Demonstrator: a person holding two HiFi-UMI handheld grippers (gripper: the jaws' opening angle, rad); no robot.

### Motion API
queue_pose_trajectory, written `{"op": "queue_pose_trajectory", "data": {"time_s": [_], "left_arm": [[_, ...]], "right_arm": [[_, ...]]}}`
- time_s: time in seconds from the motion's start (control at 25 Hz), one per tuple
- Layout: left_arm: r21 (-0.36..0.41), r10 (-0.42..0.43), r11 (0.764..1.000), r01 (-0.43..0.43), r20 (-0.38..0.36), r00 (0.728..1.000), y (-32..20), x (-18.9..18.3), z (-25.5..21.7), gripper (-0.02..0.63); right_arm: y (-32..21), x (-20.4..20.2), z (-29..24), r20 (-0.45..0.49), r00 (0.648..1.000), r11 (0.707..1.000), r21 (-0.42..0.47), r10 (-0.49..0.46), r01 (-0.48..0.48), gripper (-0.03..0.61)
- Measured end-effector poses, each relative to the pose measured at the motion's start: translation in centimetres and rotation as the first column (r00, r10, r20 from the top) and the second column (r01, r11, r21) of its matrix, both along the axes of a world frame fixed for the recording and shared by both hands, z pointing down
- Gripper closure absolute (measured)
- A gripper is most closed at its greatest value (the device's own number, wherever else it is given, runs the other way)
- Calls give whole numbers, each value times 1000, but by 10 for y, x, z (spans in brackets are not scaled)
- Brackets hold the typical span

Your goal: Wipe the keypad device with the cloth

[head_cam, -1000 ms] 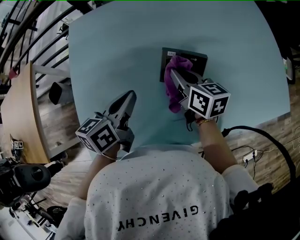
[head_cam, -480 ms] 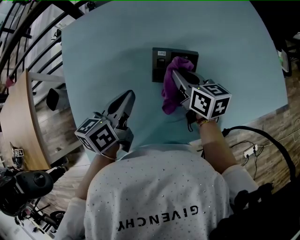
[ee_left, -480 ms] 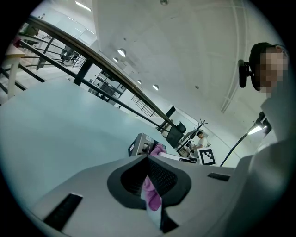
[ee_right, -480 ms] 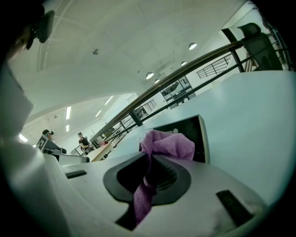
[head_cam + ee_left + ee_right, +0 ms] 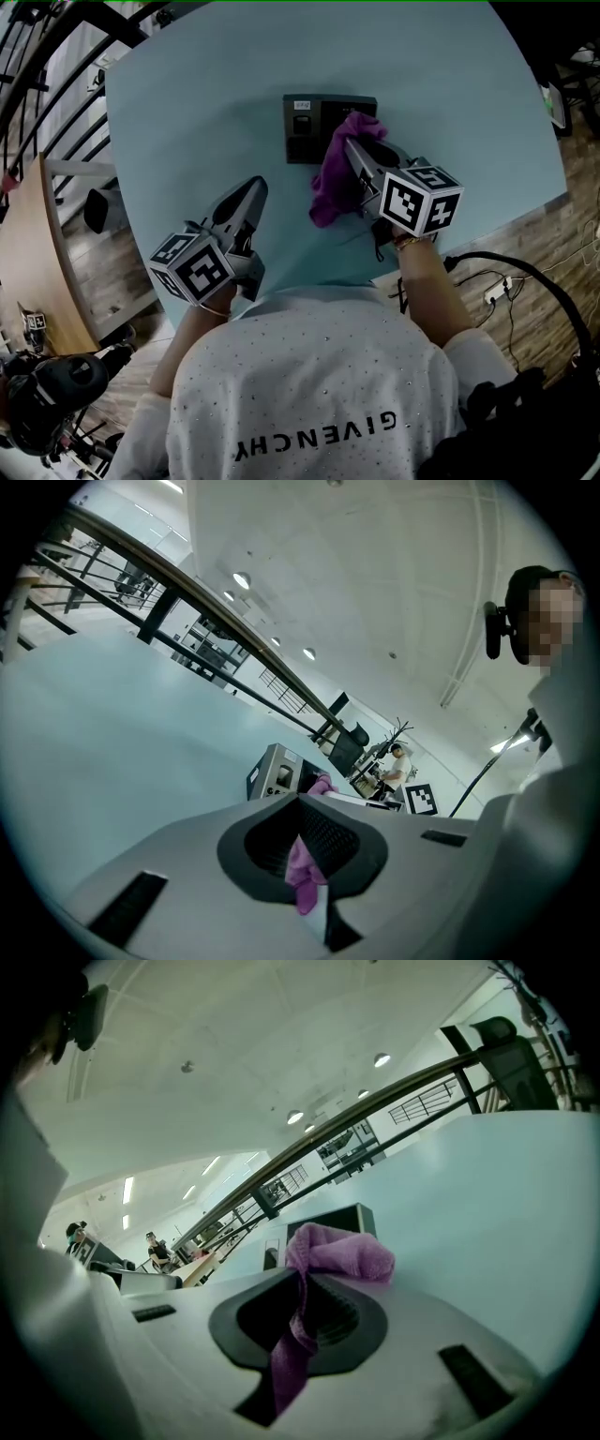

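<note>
Currently the purple cloth (image 5: pixel 334 176) is clamped between the closed jaws of the right gripper (image 5: pixel 349 146). A bunched part of it is draped over the jaw tips, and a strand is seen trailing back through the jaw hollow in the right gripper view. The cloth is pressed against the right part of the keypad device (image 5: pixel 305 127), which lies flat on the far middle of the light blue table (image 5: pixel 197 103). The device's left part is left uncovered. The cloth's loose end hangs toward the near side, onto the table.

The left gripper (image 5: pixel 253 187) is held over bare table, left of and nearer than the device and well apart from it. Its jaws are together. A small pink scrap (image 5: pixel 302 872) is seen pinched between them in the left gripper view.
</note>
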State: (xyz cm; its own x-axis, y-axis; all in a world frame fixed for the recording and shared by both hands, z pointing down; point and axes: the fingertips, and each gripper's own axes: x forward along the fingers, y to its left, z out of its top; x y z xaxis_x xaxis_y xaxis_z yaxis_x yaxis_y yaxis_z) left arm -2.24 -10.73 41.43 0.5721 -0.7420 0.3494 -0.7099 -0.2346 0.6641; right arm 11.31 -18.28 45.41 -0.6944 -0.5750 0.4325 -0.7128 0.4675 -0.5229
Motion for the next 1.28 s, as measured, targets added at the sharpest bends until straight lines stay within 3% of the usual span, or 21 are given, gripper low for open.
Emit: {"op": "queue_pose_trajectory", "data": {"time_s": [1.0,1.28], "left_arm": [[-5,-17,1000,17,4,1000,7,-3,-1,606],[-28,-18,999,19,11,1000,9,-7,8,606]], "right_arm": [[-2,48,7,40,988,988,-59,146,-144,552],[-3,56,4,-5,984,984,2,176,-176,554]]}}
